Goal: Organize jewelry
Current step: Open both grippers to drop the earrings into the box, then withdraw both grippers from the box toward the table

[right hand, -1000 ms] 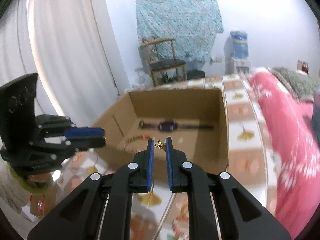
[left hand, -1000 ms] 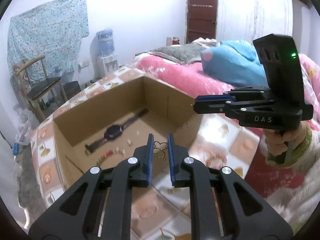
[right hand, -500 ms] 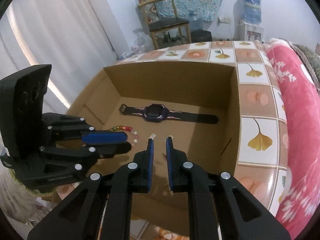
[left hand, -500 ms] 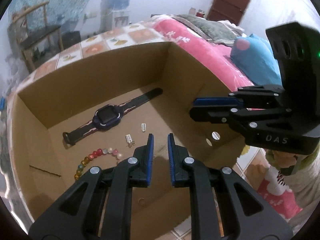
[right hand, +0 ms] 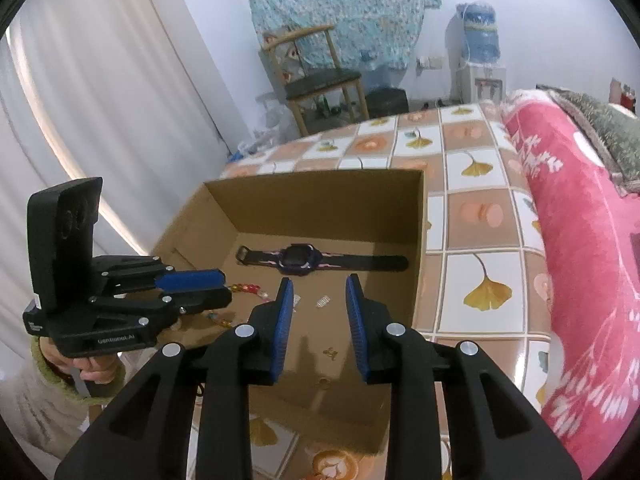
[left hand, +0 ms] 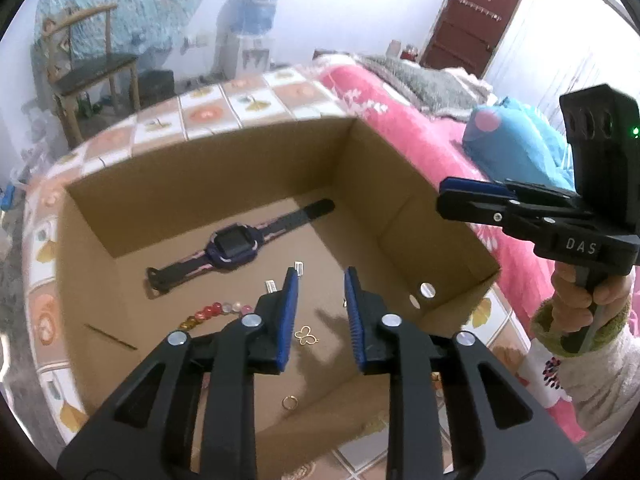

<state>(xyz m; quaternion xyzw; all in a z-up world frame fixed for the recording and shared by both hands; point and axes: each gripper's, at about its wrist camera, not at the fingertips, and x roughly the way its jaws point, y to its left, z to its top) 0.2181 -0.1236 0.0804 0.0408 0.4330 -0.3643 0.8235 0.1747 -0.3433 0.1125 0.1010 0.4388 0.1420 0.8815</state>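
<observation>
An open cardboard box [left hand: 240, 168] [right hand: 320, 204] stands on the tiled table. On its floor lie a purple watch [left hand: 234, 246] [right hand: 298, 260], a bead bracelet [left hand: 216, 312] [right hand: 248, 289], small silver earrings [left hand: 271, 285] [right hand: 323, 301], a gold ring [left hand: 290, 402] [right hand: 323, 382] and a gold butterfly earring [left hand: 307, 335] [right hand: 330, 353]. My left gripper [left hand: 320, 276] [right hand: 216, 288] hovers over the box, its jaws opening with nothing between them. My right gripper [right hand: 319, 284] [left hand: 452, 196] hangs over the box's right side, its jaws also opening and empty.
The table [right hand: 476, 208] has a tile-pattern cover. A pink-covered bed [left hand: 400, 120] [right hand: 580, 240] runs along the right. A wooden chair [right hand: 320, 76] and a water dispenser [right hand: 478, 52] stand at the back. White curtains [right hand: 100, 100] hang on the left.
Both grippers moved forward and down over the box and their jaws spread apart. The gold butterfly pieces seen at the fingertips a second ago are gone from them; one lies on the box floor.
</observation>
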